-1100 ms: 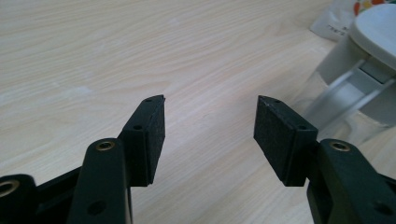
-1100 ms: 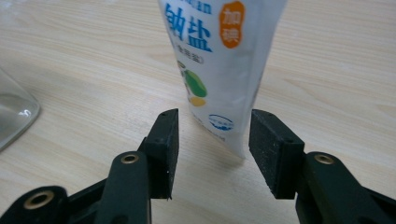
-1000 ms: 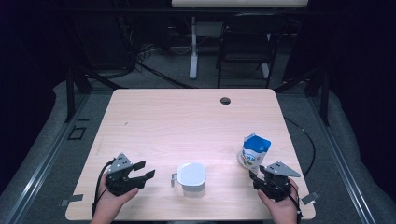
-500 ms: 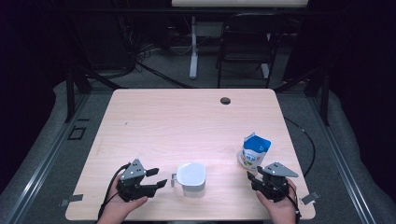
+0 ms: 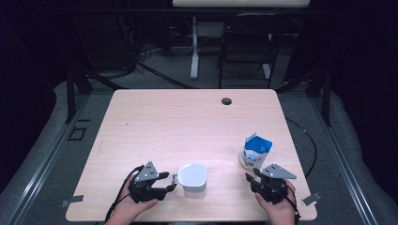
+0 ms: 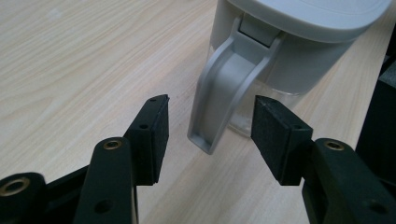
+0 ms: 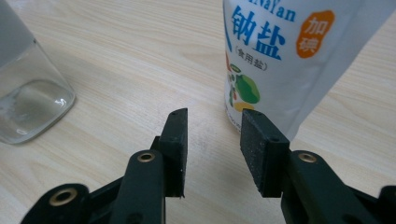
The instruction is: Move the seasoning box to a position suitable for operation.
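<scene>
A clear jug (image 5: 192,177) with a pale grey lid and handle stands near the table's front edge. My left gripper (image 5: 170,182) is just left of it, open. In the left gripper view the handle (image 6: 222,93) hangs between the pads (image 6: 154,126) without touching them, and the left gripper (image 6: 210,126) is level with its lower end. A blue and white salt pouch (image 5: 256,151) stands upright to the right. My right gripper (image 5: 252,174) sits just in front of it. Its jaws have just been closing with nothing between them; the pouch (image 7: 289,60) lies just beyond the right gripper (image 7: 212,135).
The wooden table (image 5: 187,122) has a small dark cable hole (image 5: 226,101) at its far edge. The jug's clear base (image 7: 28,93) appears at the left of the right gripper view. A chair (image 5: 246,42) and a desk leg stand beyond the table.
My left gripper has moved right across the table up to the jug's handle. The right hand has stayed in front of the pouch.
</scene>
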Available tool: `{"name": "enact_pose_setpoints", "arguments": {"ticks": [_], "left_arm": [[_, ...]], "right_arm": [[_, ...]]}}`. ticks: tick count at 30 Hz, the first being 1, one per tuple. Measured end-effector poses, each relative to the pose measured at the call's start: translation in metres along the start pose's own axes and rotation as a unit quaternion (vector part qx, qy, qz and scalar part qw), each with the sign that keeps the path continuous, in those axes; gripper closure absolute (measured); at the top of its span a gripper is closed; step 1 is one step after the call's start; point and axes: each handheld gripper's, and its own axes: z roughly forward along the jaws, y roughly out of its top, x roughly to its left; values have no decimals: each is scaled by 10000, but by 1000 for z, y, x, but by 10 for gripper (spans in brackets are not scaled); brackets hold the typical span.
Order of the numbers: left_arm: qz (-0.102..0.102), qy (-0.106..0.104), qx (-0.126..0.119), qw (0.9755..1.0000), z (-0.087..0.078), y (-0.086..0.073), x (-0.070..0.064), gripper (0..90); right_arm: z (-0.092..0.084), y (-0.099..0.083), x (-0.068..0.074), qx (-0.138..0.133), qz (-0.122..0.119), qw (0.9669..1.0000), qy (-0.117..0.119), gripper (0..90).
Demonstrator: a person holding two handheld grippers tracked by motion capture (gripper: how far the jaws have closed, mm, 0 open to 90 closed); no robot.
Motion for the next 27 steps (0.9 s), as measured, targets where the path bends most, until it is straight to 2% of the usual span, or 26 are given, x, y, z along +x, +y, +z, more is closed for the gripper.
{"name": "enact_pose_setpoints", "arguments": {"ticks": [3,7,10,12,15,17,21,24,27], "left_arm": [[21,11,69,10000,6,2,0,492],[136,14,137,9998,12,5,-1,585],[216,41,107,9997,12,7,-4,668],[199,86,73,9997,12,6,-5,676],[303,184,121,9993,11,5,-8,692],[351,232,169,9990,10,6,-10,696],[394,259,202,9987,8,4,-13,699],[409,264,229,9986,6,3,-12,700],[398,281,221,9986,6,2,-13,700]], "right_arm": [[-1,0,2,9,-45,10000,74,625],[-1,0,4,-39,-9,9999,130,611],[1,2,7,-13,-114,9998,183,610],[4,4,11,-31,-180,9995,276,616],[6,9,16,-65,-194,9985,505,644],[7,15,23,-98,-312,9976,607,658],[9,26,37,-101,-524,9950,845,681],[12,38,50,-77,-828,9906,1086,680],[13,49,61,-179,-1096,9858,1262,705]]}}
